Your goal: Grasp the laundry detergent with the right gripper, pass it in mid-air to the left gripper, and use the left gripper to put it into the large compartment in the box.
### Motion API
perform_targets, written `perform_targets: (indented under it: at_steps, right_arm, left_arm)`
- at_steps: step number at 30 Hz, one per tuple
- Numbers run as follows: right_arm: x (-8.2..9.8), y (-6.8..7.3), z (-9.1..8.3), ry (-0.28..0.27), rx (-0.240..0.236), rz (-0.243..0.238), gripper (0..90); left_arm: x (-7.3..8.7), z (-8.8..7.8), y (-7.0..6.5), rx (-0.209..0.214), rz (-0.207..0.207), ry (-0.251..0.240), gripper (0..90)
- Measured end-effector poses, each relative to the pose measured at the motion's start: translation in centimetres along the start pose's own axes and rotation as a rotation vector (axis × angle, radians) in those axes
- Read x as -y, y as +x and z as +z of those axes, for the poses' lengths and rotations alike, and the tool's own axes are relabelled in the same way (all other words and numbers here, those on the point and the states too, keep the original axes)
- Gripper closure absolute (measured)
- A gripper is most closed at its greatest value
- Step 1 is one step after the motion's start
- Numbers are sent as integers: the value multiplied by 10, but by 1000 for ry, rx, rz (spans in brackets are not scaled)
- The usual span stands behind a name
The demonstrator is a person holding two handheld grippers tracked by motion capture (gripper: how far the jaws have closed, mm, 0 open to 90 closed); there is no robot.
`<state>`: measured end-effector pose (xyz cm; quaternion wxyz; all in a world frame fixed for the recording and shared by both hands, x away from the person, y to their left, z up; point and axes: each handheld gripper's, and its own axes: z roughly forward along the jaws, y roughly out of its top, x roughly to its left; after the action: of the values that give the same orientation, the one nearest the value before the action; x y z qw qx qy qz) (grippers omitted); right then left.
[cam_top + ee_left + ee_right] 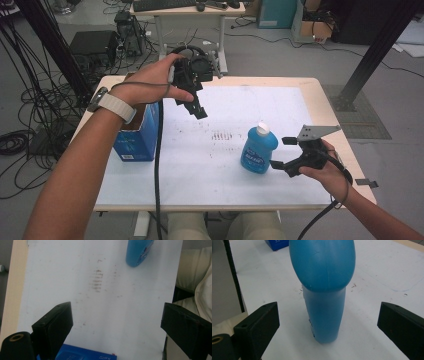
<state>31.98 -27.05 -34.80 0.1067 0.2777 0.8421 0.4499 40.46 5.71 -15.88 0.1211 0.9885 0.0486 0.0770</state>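
A blue bottle (259,150) with a white cap stands on the white table sheet (210,165), right of the middle. Just to its right my right gripper (281,152) is open, jaws pointing at the bottle without touching it. In the right gripper view the bottle (324,290) rises close ahead between the two wide-apart jaws of that gripper (328,315). My left gripper (193,107) hangs above the sheet's far left part, open with nothing between its jaws. The left gripper view looks down past that gripper (120,327) onto the stained sheet, the bottle (138,251) at the top.
A blue carton box (137,135) stands at the table's left edge, under my left forearm; its top (85,356) peeks in below the left jaws. Behind the table are a desk (190,15), floor cables and black frame posts (380,50). The person's knees sit at the front edge.
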Motion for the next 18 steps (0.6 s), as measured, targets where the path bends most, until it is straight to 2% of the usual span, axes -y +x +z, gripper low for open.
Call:
perform_targets:
  at_steps: [18]
  right_arm:
    - [0,0,1,3,-5,-9,39]
  left_arm:
    - [0,0,0,0,0,3,109]
